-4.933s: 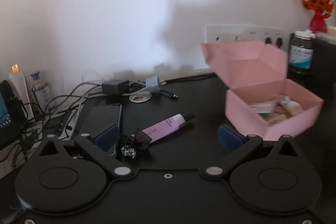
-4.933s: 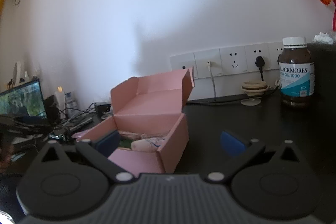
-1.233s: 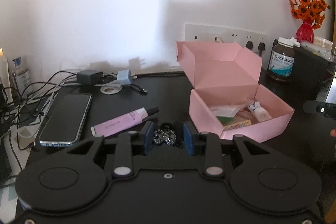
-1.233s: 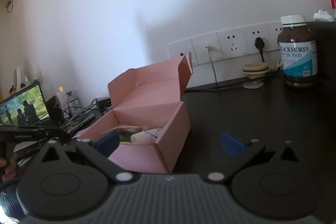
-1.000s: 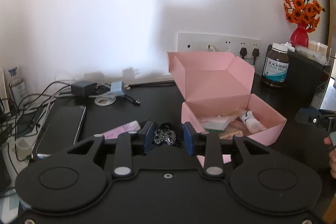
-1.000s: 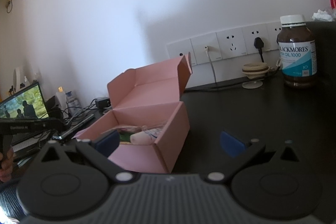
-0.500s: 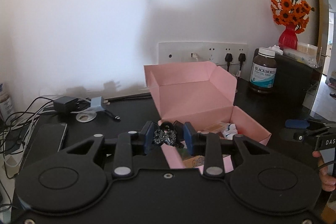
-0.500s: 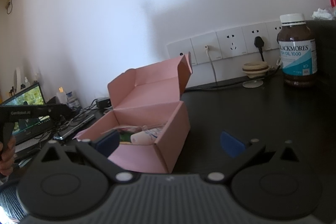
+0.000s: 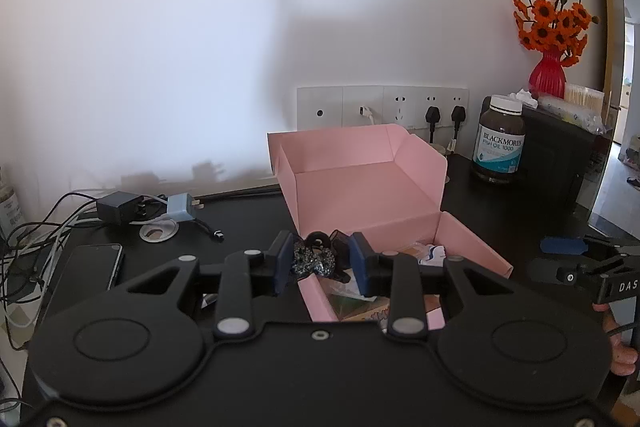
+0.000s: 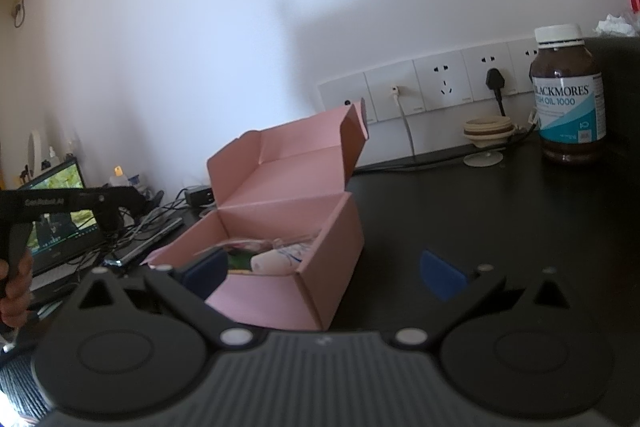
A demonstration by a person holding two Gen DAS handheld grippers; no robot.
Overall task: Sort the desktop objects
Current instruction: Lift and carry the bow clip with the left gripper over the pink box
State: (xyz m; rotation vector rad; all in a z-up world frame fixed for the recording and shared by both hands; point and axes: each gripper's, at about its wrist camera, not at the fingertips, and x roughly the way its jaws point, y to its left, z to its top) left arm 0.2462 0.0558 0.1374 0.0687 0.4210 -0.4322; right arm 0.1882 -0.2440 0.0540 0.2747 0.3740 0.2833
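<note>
left hand-held gripper: pads pinch a black glittery hair tie, its long axis running pad to pad, above the near-left corner of the open pink box on the bench | right hand-held gripper: jaws wide, empty, beside the box

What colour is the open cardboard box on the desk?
Pink, inside and out: the box shows best in the left wrist view.
</note>
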